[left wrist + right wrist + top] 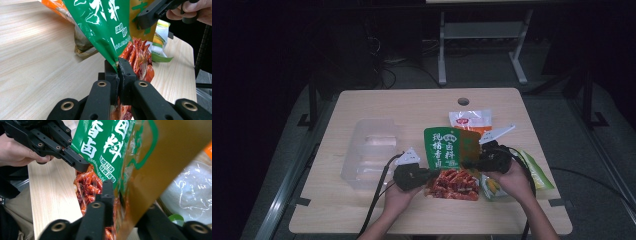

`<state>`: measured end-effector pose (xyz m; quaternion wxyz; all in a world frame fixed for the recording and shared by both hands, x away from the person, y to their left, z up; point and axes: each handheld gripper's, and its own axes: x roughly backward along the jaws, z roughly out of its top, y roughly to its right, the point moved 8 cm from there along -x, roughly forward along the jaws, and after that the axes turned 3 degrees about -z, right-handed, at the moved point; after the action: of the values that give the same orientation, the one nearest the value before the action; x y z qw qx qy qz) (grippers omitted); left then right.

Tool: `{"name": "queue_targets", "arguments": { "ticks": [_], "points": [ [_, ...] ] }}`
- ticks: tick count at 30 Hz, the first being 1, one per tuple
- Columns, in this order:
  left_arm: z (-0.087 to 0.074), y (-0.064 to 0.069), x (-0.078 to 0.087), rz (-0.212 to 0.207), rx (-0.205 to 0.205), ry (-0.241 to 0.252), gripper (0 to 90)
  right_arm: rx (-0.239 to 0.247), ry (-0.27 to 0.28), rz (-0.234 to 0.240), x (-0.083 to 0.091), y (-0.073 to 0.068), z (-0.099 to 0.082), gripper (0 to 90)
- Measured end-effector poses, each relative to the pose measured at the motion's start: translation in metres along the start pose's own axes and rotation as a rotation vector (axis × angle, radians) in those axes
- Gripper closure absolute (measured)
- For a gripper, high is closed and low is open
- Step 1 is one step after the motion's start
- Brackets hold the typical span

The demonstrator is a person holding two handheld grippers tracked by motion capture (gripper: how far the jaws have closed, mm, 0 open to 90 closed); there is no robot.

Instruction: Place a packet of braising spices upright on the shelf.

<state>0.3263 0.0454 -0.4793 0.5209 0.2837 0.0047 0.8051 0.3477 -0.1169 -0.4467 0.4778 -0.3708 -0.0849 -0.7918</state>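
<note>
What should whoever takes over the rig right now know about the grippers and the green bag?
Left gripper: shut on the lower left edge of the green bag.
Right gripper: jaws astride the bag's right edge; from its own view I cannot tell if the pads press.
Bag: held up between both grippers, over the table, just right of the clear tray.
Other packets: a white-orange one behind the bag, a yellow-green one under the right hand.
Done: bag lifted off the table.
Left: likely moving it to the tray, which holds no bag yet.
</note>
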Motion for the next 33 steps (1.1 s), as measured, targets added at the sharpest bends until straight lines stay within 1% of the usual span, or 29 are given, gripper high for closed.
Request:
{"name": "queue_targets", "arguments": {
  "ticks": [1,2,4,5,7,8,11,12,13,14,16,18,19,20,21,23,24,25,28,29,30,31,32,33],
  "points": [
    [0.000,0.000,0.000,0.000,0.000,0.000,86.8,0.000,-0.003,-0.001,0.000,-0.001,0.000,85.2],
    [-0.001,0.001,0.001,0.001,0.006,0.002,86.1,0.011,-0.009,-0.009,-0.001,-0.001,0.000,87.1],
    [-0.002,0.002,0.002,0.009,-0.007,-0.007,83.9,0.011,-0.012,-0.006,-0.001,-0.002,0.000,88.4],
    [-0.002,0.003,0.002,0.018,-0.004,-0.004,81.1,0.009,-0.015,-0.011,-0.001,-0.002,0.000,88.6],
    [-0.003,0.004,0.006,0.037,-0.020,-0.010,73.5,0.010,-0.014,0.000,0.000,-0.005,0.000,89.1],
    [-0.004,0.005,0.008,0.046,-0.025,-0.017,65.9,0.006,-0.008,0.006,0.001,-0.007,0.001,89.2],
    [-0.004,0.009,0.012,0.056,-0.034,-0.015,56.1,0.020,0.013,0.017,0.003,-0.013,0.005,89.4],
    [-0.005,0.012,0.016,0.082,-0.045,-0.014,50.0,0.026,0.021,0.020,0.005,-0.016,0.008,89.5],
    [-0.005,0.012,0.016,0.082,-0.045,-0.014,46.2,0.026,0.021,0.020,0.005,-0.016,0.008,89.5],
    [-0.007,0.017,0.020,0.092,-0.050,-0.018,43.1,0.033,0.044,0.025,0.008,-0.021,0.012,89.5],
    [-0.009,0.021,0.025,0.124,-0.075,-0.019,37.3,0.038,0.064,0.032,0.011,-0.026,0.016,89.6],
    [-0.010,0.024,0.030,0.135,-0.095,-0.018,35.3,0.047,0.078,0.028,0.014,-0.030,0.020,89.6],
    [-0.010,0.024,0.030,0.135,-0.095,-0.018,34.2,0.047,0.078,0.028,0.014,-0.030,0.020,89.6],
    [-0.011,0.025,0.033,0.147,-0.106,-0.019,34.2,0.058,0.077,0.023,0.015,-0.031,0.022,89.6],
    [-0.012,0.025,0.038,0.156,-0.111,-0.017,32.4,0.070,0.066,0.012,0.016,-0.033,0.026,89.6],
    [-0.013,0.026,0.041,0.157,-0.105,-0.016,31.8,0.074,0.065,0.009,0.016,-0.034,0.027,89.7],
    [-0.014,0.026,0.046,0.162,-0.100,-0.010,31.0,0.083,0.063,0.002,0.017,-0.034,0.030,89.7],
    [-0.015,0.027,0.048,0.158,-0.099,-0.012,31.3,0.076,0.064,0.001,0.018,-0.035,0.031,89.7],
    [-0.016,0.028,0.052,0.155,-0.103,-0.012,31.3,0.080,0.076,-0.014,0.021,-0.033,0.035,89.7],
    [-0.016,0.029,0.053,0.153,-0.108,-0.013,31.3,0.080,0.076,-0.014,0.021,-0.033,0.035,89.7],
    [-0.017,0.031,0.056,0.149,-0.122,-0.022,31.2,0.072,0.081,-0.031,0.024,-0.031,0.039,89.8],
    [-0.017,0.031,0.056,0.149,-0.122,-0.022,31.0,0.072,0.081,-0.031,0.024,-0.031,0.039,89.8],
    [-0.019,0.033,0.058,0.147,-0.132,-0.027,30.8,0.071,0.089,-0.043,0.025,-0.028,0.042,89.7],
    [-0.020,0.034,0.059,0.143,-0.132,-0.028,30.8,0.065,0.093,-0.046,0.025,-0.028,0.044,89.7]
  ]
}}
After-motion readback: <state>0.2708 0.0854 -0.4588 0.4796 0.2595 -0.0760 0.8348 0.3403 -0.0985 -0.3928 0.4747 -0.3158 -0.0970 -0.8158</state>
